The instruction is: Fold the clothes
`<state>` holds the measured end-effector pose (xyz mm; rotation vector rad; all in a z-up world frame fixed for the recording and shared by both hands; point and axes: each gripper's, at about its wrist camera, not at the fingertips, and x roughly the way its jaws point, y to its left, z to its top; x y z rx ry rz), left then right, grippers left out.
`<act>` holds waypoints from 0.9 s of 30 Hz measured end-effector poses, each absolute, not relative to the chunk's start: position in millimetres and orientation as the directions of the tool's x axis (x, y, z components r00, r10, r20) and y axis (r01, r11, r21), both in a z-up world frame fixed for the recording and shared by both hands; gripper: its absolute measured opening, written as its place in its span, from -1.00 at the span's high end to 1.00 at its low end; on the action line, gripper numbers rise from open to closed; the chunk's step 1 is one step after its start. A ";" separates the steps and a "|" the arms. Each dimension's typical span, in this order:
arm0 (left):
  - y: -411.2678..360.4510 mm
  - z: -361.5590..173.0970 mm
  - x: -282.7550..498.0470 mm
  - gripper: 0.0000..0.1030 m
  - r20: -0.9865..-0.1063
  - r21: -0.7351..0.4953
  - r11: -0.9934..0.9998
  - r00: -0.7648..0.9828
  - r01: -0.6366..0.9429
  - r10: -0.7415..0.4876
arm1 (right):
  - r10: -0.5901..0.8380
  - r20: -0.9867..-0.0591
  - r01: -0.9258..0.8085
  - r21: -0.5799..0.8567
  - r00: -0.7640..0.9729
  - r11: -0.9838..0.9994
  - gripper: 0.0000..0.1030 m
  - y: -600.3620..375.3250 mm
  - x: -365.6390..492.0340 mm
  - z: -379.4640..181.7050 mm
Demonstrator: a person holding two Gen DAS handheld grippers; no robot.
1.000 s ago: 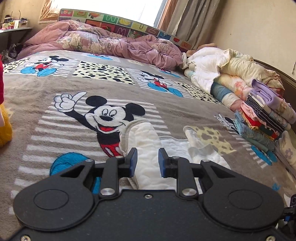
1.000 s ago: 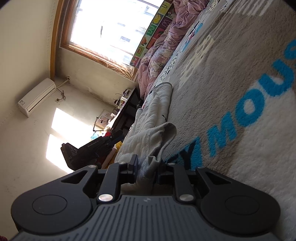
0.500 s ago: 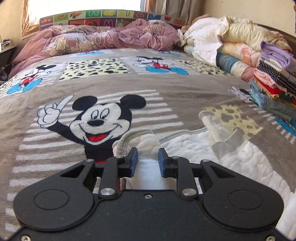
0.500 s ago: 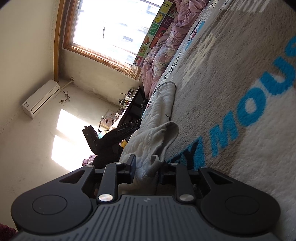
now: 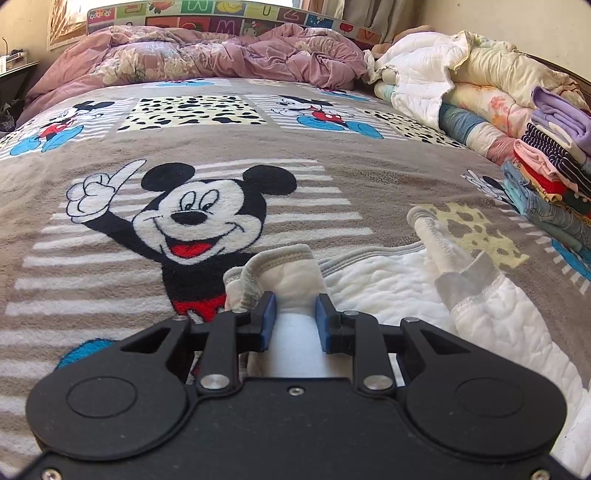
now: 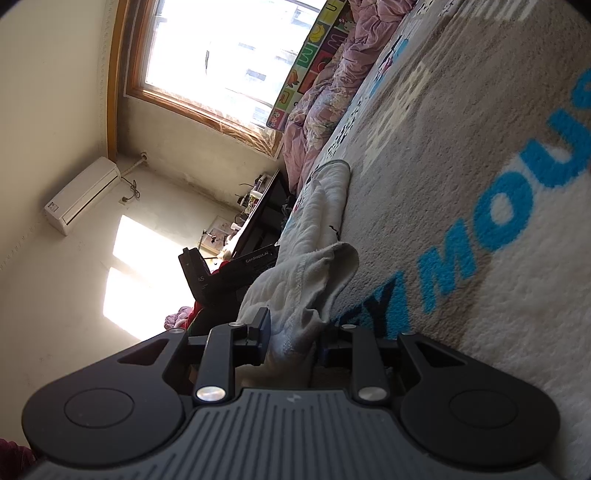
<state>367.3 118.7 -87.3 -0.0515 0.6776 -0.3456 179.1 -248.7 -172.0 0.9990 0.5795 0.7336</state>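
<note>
While you held the left gripper (image 5: pixel 292 319) low over the bed, its blue fingers (image 5: pixel 266 317) were closed on a bunched fold of the white garment (image 5: pixel 388 291), near a ribbed hem that stood up just past the tips. That garment lay on the blanket (image 5: pixel 110 258), just right of the big Mickey face (image 5: pixel 199 218), with its quilted body spreading off to the right and one sleeve (image 5: pixel 439 240) pointing up the bed. Farther back, a pink duvet (image 5: pixel 207 55) was heaped against the headboard (image 5: pixel 221 18). Along the right edge sat rolled quilts (image 5: pixel 461 74) and a stack of folded clothes (image 5: pixel 546 162), well apart from the garment.

Your right gripper (image 6: pixel 293 338) was tipped on its side, so the blanket (image 6: pixel 461 166) ran up the right of its view. Its fingers (image 6: pixel 263 328) were narrow and pinched another bunch of the garment (image 6: pixel 306 280), which trailed away along the bed toward the duvet (image 6: pixel 321 110). To the left of that cloth, your left gripper (image 6: pixel 221 273) showed as a black body beside it. Behind it were a dark desk (image 6: pixel 258 221), the wall air conditioner (image 6: pixel 83 194) and the window (image 6: pixel 229 55).
</note>
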 end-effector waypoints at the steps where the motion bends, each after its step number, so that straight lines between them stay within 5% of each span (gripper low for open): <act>1: 119.7 -84.4 363.3 0.58 -0.597 -0.167 0.941 0.730 0.293 -0.333 | 0.771 -0.104 -0.279 0.895 0.628 0.348 0.47 -248.3 178.6 -171.7; 23: 103.8 -60.2 178.5 0.54 -0.541 -0.092 0.928 0.765 0.360 -0.351 | 0.760 -0.126 -0.277 0.883 0.638 0.379 0.47 -243.2 174.3 -170.7; 27: 86.9 -73.7 173.9 0.54 -0.591 -0.040 0.936 0.747 0.350 -0.304 | 0.757 -0.136 -0.274 0.879 0.640 0.390 0.47 -242.2 174.6 -169.7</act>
